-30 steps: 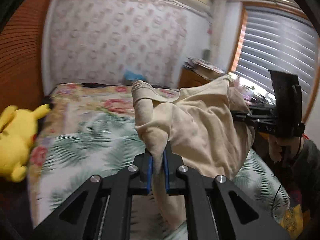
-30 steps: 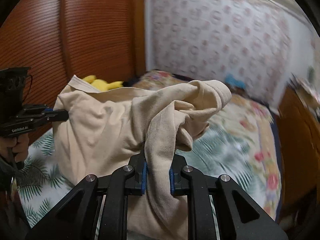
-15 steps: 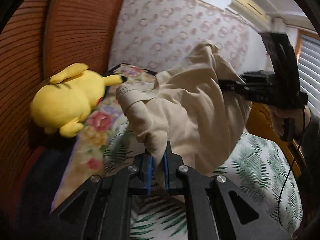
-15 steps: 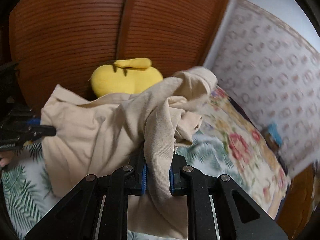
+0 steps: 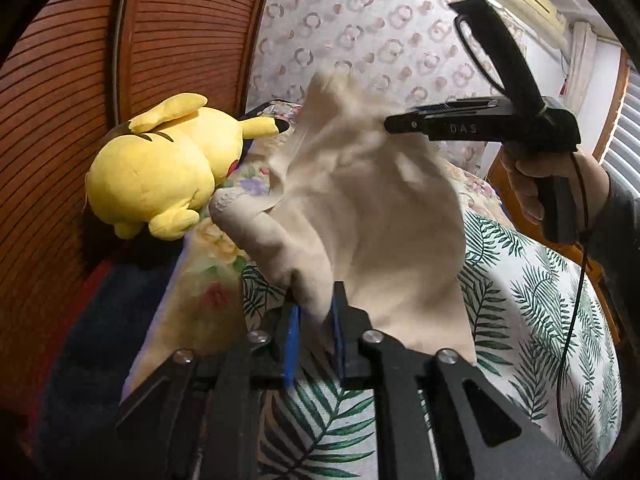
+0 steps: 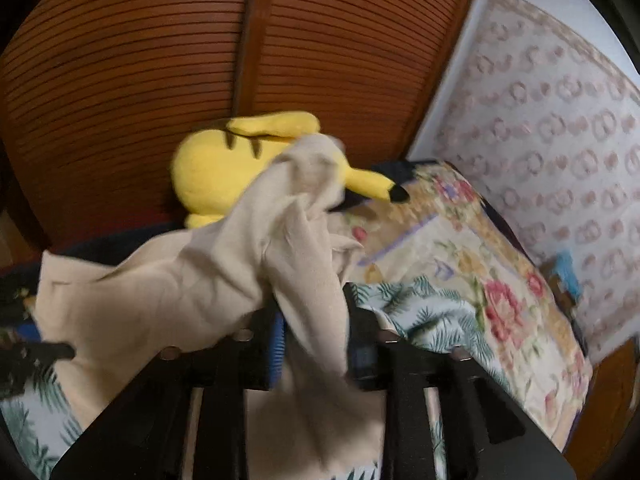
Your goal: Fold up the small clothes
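A small beige garment [image 5: 360,208] hangs in the air above the bed, stretched between my two grippers. My left gripper [image 5: 314,320] is shut on one bunched corner of it. My right gripper [image 5: 390,124] shows in the left wrist view at the upper right, clamped on the opposite edge. In the right wrist view the right gripper [image 6: 316,336] is shut on a twisted part of the garment [image 6: 168,300], and the left gripper's tip [image 6: 60,350] shows at the far left. The lower hem hangs loose over the bed.
The bed has a palm-leaf sheet [image 5: 540,320] and a floral blanket [image 6: 480,272]. A yellow plush toy [image 5: 160,176] lies at the bed's head by the slatted wooden wardrobe doors [image 6: 160,60]. A patterned wall [image 5: 380,40] stands behind.
Both grippers have swung with the garment toward the wardrobe and plush toy end of the bed. The garment stays held between them and its loose sleeve has flapped upward.
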A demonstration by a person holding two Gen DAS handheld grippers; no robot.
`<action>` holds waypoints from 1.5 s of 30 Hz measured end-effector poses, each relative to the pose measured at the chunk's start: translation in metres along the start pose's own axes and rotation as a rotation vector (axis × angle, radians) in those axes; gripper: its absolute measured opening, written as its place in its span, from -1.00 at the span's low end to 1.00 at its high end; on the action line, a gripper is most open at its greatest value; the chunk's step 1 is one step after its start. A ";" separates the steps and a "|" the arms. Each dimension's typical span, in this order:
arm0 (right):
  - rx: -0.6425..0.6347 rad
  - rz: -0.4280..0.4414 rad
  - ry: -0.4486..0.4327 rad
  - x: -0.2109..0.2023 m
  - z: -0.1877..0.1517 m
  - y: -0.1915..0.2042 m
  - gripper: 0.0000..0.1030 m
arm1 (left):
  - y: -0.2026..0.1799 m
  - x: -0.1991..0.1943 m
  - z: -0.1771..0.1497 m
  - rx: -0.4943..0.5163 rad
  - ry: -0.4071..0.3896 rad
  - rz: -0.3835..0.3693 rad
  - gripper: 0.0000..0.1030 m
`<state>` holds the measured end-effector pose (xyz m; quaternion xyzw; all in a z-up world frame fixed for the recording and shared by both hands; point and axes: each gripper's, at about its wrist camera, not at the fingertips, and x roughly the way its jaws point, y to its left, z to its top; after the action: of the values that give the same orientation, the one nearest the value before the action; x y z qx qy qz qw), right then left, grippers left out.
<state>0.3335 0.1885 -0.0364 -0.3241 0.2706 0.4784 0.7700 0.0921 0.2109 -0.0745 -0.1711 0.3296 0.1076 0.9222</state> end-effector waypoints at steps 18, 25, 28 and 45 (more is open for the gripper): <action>0.371 -0.060 -0.116 -0.111 -0.087 -0.013 -0.19 | -0.057 -0.054 0.008 0.185 -0.127 -0.002 0.10; 0.458 -0.152 -0.183 -0.190 -0.136 0.007 -0.01 | -0.099 -0.072 0.001 0.242 -0.147 -0.025 0.10; 0.481 -0.195 -0.209 -0.222 -0.158 0.016 0.23 | -0.117 -0.080 -0.003 0.270 -0.154 -0.055 0.10; 0.674 -0.472 -0.342 -0.375 -0.264 0.049 0.58 | -0.206 -0.126 -0.015 0.359 -0.197 -0.149 0.10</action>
<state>0.1125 -0.2056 0.0550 -0.0241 0.1987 0.2215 0.9544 0.0515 0.0052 0.0461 -0.0169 0.2380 -0.0052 0.9711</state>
